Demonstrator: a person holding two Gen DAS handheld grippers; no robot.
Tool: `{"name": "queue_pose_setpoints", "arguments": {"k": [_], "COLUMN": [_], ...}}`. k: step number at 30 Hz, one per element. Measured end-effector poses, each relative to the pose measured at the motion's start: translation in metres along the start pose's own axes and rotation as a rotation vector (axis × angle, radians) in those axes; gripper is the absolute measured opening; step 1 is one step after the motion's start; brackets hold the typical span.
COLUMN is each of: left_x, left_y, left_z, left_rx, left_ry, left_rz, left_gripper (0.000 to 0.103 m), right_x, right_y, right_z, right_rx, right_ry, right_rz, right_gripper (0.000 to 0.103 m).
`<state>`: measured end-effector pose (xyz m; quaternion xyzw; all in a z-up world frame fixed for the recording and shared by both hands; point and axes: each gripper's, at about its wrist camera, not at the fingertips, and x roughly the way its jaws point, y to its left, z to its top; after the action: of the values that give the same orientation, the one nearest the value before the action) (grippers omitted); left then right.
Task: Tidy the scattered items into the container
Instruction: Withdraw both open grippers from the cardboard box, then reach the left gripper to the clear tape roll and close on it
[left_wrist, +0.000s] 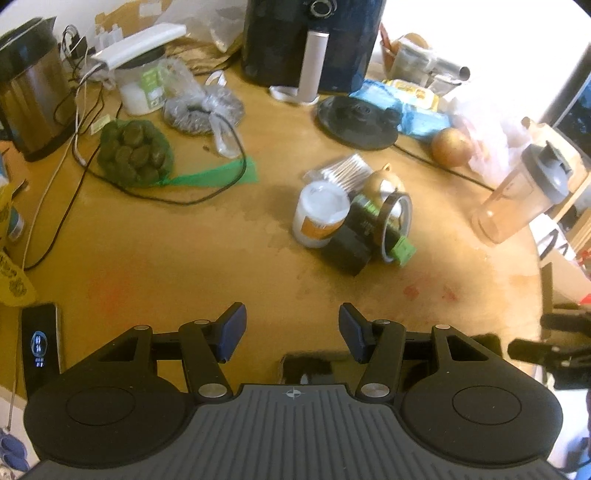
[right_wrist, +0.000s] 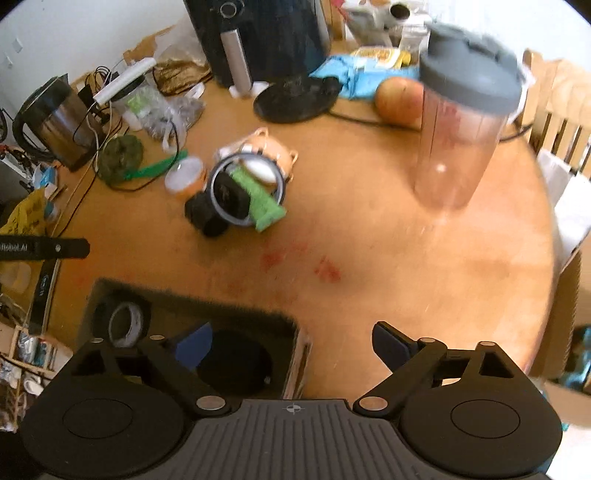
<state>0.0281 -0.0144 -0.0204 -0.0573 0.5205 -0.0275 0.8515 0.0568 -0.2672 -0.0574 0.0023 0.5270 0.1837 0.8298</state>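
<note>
Left wrist view catches only a dark sliver of the container (left_wrist: 308, 367) between its jaws, the rest hidden behind the left gripper (left_wrist: 292, 326), whose jaws stand partly spread over bare counter (left_wrist: 147, 236) with nothing between them. From the right wrist, the container (right_wrist: 229, 314) sits at the near counter edge, half covered by the right gripper (right_wrist: 291, 341), its jaws spread wide and empty. Inside it lie a roll of tape (right_wrist: 123, 325) and a black round thing (right_wrist: 236, 363), hard to make out. The scattered pile (right_wrist: 240, 188) sits mid-counter: white tub, black blocks, tape ring, green piece, all blurred. A lidded shaker cup (right_wrist: 461, 122) stands apart.
</note>
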Motion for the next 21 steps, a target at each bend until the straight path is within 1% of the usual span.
{"name": "queue_pose_setpoints", "arguments": {"k": [5, 8, 10, 15, 21], "left_x": [-0.004, -0.005, -0.005, -0.001, 0.006], "left_y": [-0.012, -0.019, -0.025, -0.038, -0.045], "left_z": [0.017, 0.026, 0.029, 0.032, 0.032], "left_rx": [0.032, 0.060, 0.082, 0.126, 0.140], "left_ry": [-0.044, -0.071, -0.086, -0.113, -0.138], "left_rz": [-0.010, -0.011, -0.017, -0.040, -0.085], "left_gripper": [0.055, 0.055, 0.055, 0.055, 0.055], "right_x": [-0.007, -0.015, -0.019, -0.022, -0.025], "right_y": [-0.006, -0.007, -0.008, -0.009, -0.010], "right_z": [0.020, 0.030, 0.034, 0.036, 0.030], "right_rx": [-0.007, -0.014, -0.022, -0.038, -0.041], "right_ry": [-0.036, -0.070, -0.092, -0.107, -0.124], "right_rz": [-0.033, -0.041, -0.048, -0.061, -0.060], "right_gripper": [0.099, 0.103, 0.103, 0.103, 0.103]}}
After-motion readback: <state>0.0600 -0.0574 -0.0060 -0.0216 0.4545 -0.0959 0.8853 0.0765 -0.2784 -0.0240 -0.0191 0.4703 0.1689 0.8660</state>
